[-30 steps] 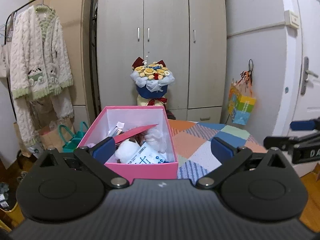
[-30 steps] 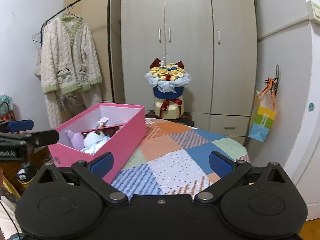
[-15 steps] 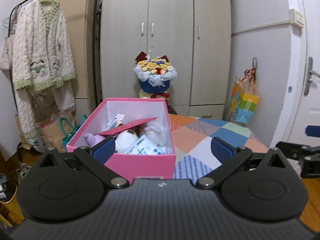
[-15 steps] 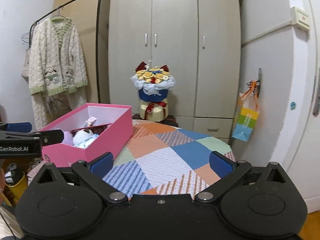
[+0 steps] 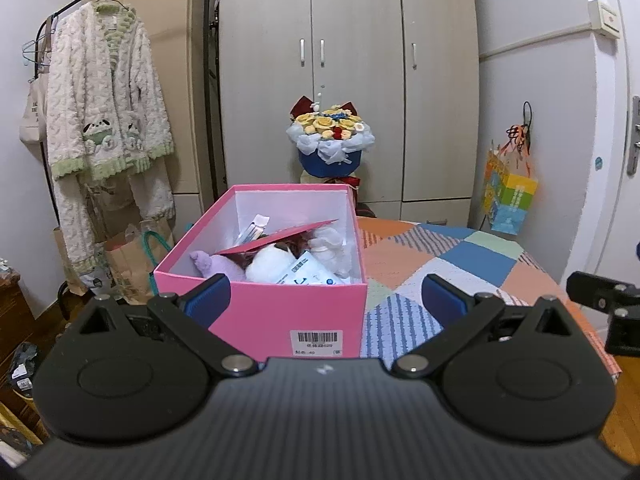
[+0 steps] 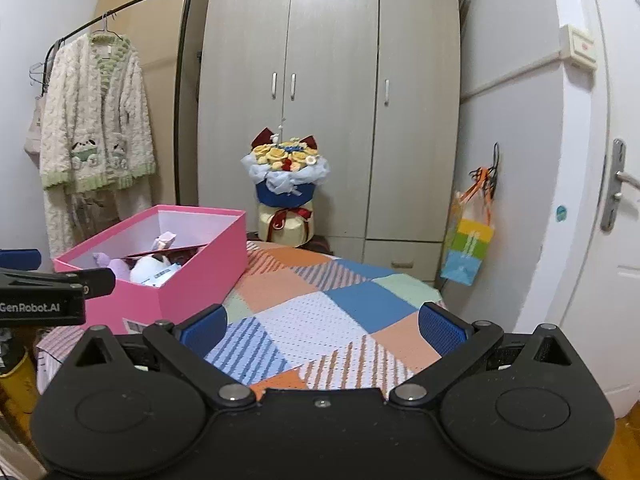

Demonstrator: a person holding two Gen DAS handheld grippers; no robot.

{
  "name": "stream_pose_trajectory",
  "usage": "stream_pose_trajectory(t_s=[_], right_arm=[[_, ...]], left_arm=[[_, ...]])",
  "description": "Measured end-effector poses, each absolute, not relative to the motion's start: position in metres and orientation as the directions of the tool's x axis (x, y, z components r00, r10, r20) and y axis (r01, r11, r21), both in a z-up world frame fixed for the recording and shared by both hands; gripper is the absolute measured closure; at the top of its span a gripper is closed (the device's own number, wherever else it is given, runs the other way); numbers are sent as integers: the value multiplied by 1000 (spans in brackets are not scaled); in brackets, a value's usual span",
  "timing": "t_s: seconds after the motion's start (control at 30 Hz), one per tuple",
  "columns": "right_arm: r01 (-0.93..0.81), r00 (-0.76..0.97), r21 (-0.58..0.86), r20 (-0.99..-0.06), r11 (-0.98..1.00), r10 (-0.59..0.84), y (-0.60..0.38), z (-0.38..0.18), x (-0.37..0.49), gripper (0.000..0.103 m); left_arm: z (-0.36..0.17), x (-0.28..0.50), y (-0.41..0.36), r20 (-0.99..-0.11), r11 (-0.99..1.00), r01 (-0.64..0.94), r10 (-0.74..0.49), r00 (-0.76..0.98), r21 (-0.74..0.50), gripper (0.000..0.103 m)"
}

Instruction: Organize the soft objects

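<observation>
A pink box [image 5: 260, 312] [image 6: 192, 276] stands on the left part of a patchwork-covered table [image 5: 460, 264] [image 6: 320, 320]. Inside it lie a white plush [image 5: 268, 260], a purple plush [image 5: 208, 260], a white packet [image 5: 308, 274] and a red card [image 5: 280, 236]. My left gripper [image 5: 326, 300] is open, held just in front of the box's near wall with nothing between its fingers. My right gripper [image 6: 320, 324] is open too, over the bare patchwork to the right of the box. The left gripper's finger [image 6: 56, 280] shows at the left edge of the right wrist view.
A flower bouquet [image 5: 330, 140] [image 6: 286, 176] stands behind the table before a grey wardrobe [image 5: 348, 60]. A fluffy cardigan [image 5: 104, 112] hangs on a rack at left, with paper bags [image 5: 128, 260] below. A colourful bag [image 6: 468, 248] hangs at right by a white door [image 6: 608, 200].
Both grippers have drawn back from the table and risen a little; the box and bouquet look smaller and lower. Both stay open and empty.
</observation>
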State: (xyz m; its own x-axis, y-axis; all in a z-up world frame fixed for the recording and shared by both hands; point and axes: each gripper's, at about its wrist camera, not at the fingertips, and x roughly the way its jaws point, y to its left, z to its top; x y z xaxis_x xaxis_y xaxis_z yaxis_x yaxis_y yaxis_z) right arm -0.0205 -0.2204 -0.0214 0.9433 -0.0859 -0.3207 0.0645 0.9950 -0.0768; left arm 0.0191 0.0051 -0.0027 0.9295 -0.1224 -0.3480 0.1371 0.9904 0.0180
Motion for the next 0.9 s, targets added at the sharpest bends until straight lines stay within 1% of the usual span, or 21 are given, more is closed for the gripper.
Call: stream_pose_trajectory(t_s=[0.23,0.5,0.67,0.9], right_arm=[[83,950,-107,-292,991,-111,-213,-21,-26,0],[105,951,-86,-283,991,-125,-216,-27,-24,0],[135,958,-82,-245,987,-152,-214,-30,-29,0],[132,952,-79,-269,988,-148,-214,-33,-24,0]], left_arm=[[-6,18,4,-338,992,127,-112,934,22,0],[-14,15,-1,-316,993,106,-87,945,45,0],[-18,15,0,-313,994,96,-77,947,44,0],[-16,18,3,-331,992,118,-100,938,37,0]])
